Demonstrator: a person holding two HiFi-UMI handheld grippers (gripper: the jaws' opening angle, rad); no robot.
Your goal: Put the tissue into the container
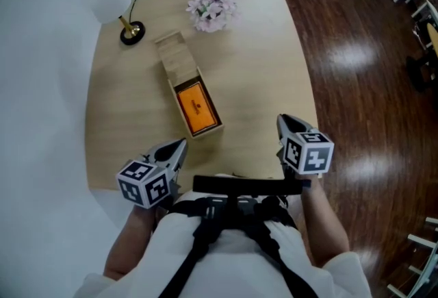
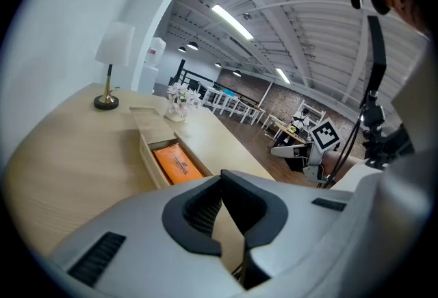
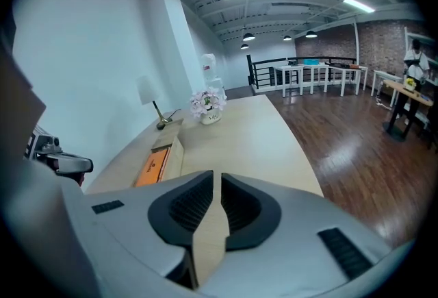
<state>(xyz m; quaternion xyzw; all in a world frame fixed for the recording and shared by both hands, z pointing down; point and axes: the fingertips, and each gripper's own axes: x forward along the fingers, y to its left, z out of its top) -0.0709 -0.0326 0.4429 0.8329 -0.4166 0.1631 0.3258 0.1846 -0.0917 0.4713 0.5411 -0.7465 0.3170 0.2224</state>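
An orange tissue pack (image 1: 194,109) lies inside a long wooden container (image 1: 207,133) near the middle of the table. The container's sliding lid (image 1: 174,54) is pushed toward the far end, leaving the pack uncovered. My left gripper (image 1: 179,147) hovers at the table's near edge, just left of the box's near end, shut with nothing in it. My right gripper (image 1: 283,124) is at the near right, also shut and empty. In the left gripper view the pack (image 2: 176,163) lies ahead of the left gripper (image 2: 220,180). In the right gripper view the pack (image 3: 148,168) sits to the left of the right gripper (image 3: 217,180).
A small lamp (image 1: 130,31) with a white shade stands at the table's far left. A pot of pale flowers (image 1: 211,7) stands at the far middle. Dark wooden floor (image 1: 363,84) lies to the right of the table (image 1: 267,70), and a white wall to its left.
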